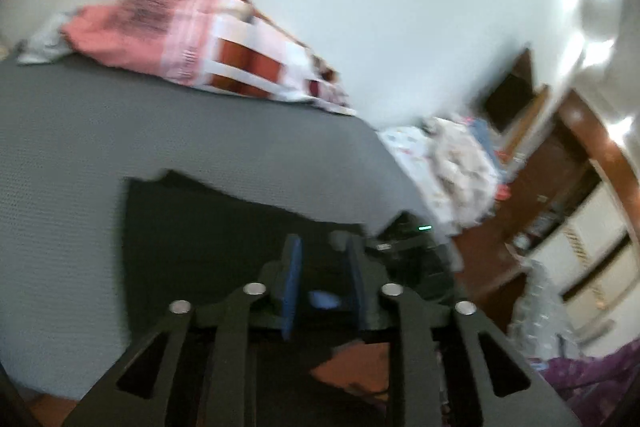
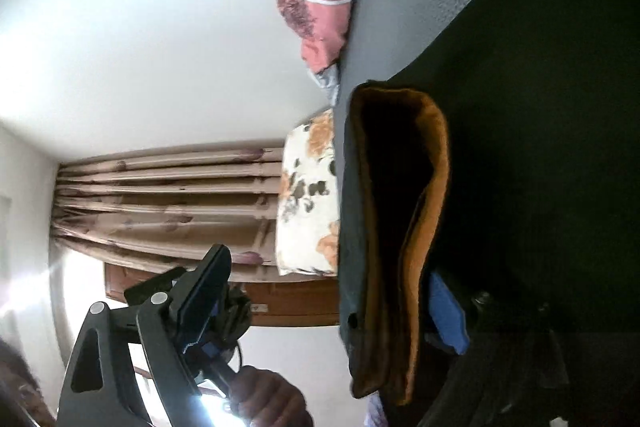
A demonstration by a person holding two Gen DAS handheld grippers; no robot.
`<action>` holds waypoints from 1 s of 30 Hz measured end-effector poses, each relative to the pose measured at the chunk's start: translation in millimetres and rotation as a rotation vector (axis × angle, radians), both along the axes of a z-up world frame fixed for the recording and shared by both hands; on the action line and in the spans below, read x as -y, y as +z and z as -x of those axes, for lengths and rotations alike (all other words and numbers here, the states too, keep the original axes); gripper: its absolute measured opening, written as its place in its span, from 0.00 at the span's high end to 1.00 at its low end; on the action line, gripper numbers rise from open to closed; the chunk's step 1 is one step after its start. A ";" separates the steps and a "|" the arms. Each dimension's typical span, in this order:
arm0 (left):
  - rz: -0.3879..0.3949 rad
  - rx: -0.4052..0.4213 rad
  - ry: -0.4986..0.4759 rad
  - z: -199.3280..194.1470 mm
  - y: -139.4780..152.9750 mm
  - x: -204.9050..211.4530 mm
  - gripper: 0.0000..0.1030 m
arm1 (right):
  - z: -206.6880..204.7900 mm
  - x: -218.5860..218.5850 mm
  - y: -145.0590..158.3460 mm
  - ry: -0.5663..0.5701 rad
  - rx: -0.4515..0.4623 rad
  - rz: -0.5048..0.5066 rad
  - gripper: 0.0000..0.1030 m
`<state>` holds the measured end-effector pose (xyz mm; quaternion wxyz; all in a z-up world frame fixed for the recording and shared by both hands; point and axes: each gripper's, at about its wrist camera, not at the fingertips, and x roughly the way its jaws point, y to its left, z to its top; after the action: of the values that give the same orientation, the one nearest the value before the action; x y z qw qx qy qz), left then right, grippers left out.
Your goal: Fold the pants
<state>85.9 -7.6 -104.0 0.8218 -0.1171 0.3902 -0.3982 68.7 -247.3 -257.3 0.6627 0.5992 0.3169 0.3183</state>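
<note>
Pants (image 2: 540, 147) sit inside wide right hand-held gripper (image 2: 328, 267); left hand-held gripper (image 1: 324, 247) narrow.

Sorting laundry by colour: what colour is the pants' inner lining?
Orange-brown lining inside dark pants; clearest in the right wrist view.

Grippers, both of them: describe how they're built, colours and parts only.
The left gripper is black, with slotted linkage bars pinned by round silver rivets and blue pads on its two fingers. The right gripper matches: black bars, silver rivets, blue pads. A bare hand shows below it; no sleeve visible.
</note>
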 end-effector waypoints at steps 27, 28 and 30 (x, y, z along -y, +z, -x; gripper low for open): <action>-0.317 -0.090 0.016 -16.6 -92.8 68.1 0.24 | 74.4 136.0 11.7 -0.185 -0.114 0.405 0.87; -0.328 -0.090 0.013 -16.0 -95.9 70.3 0.24 | 74.9 137.9 9.6 -0.191 -0.110 0.398 0.87; -0.363 -0.095 0.009 -19.0 -104.6 76.4 0.24 | 75.5 138.7 11.9 -0.191 -0.097 0.393 0.87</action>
<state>105.0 -84.0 -208.6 0.8118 0.0128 0.4936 -0.3118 -6.8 -385.9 -245.4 0.7779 0.5002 0.3462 0.1572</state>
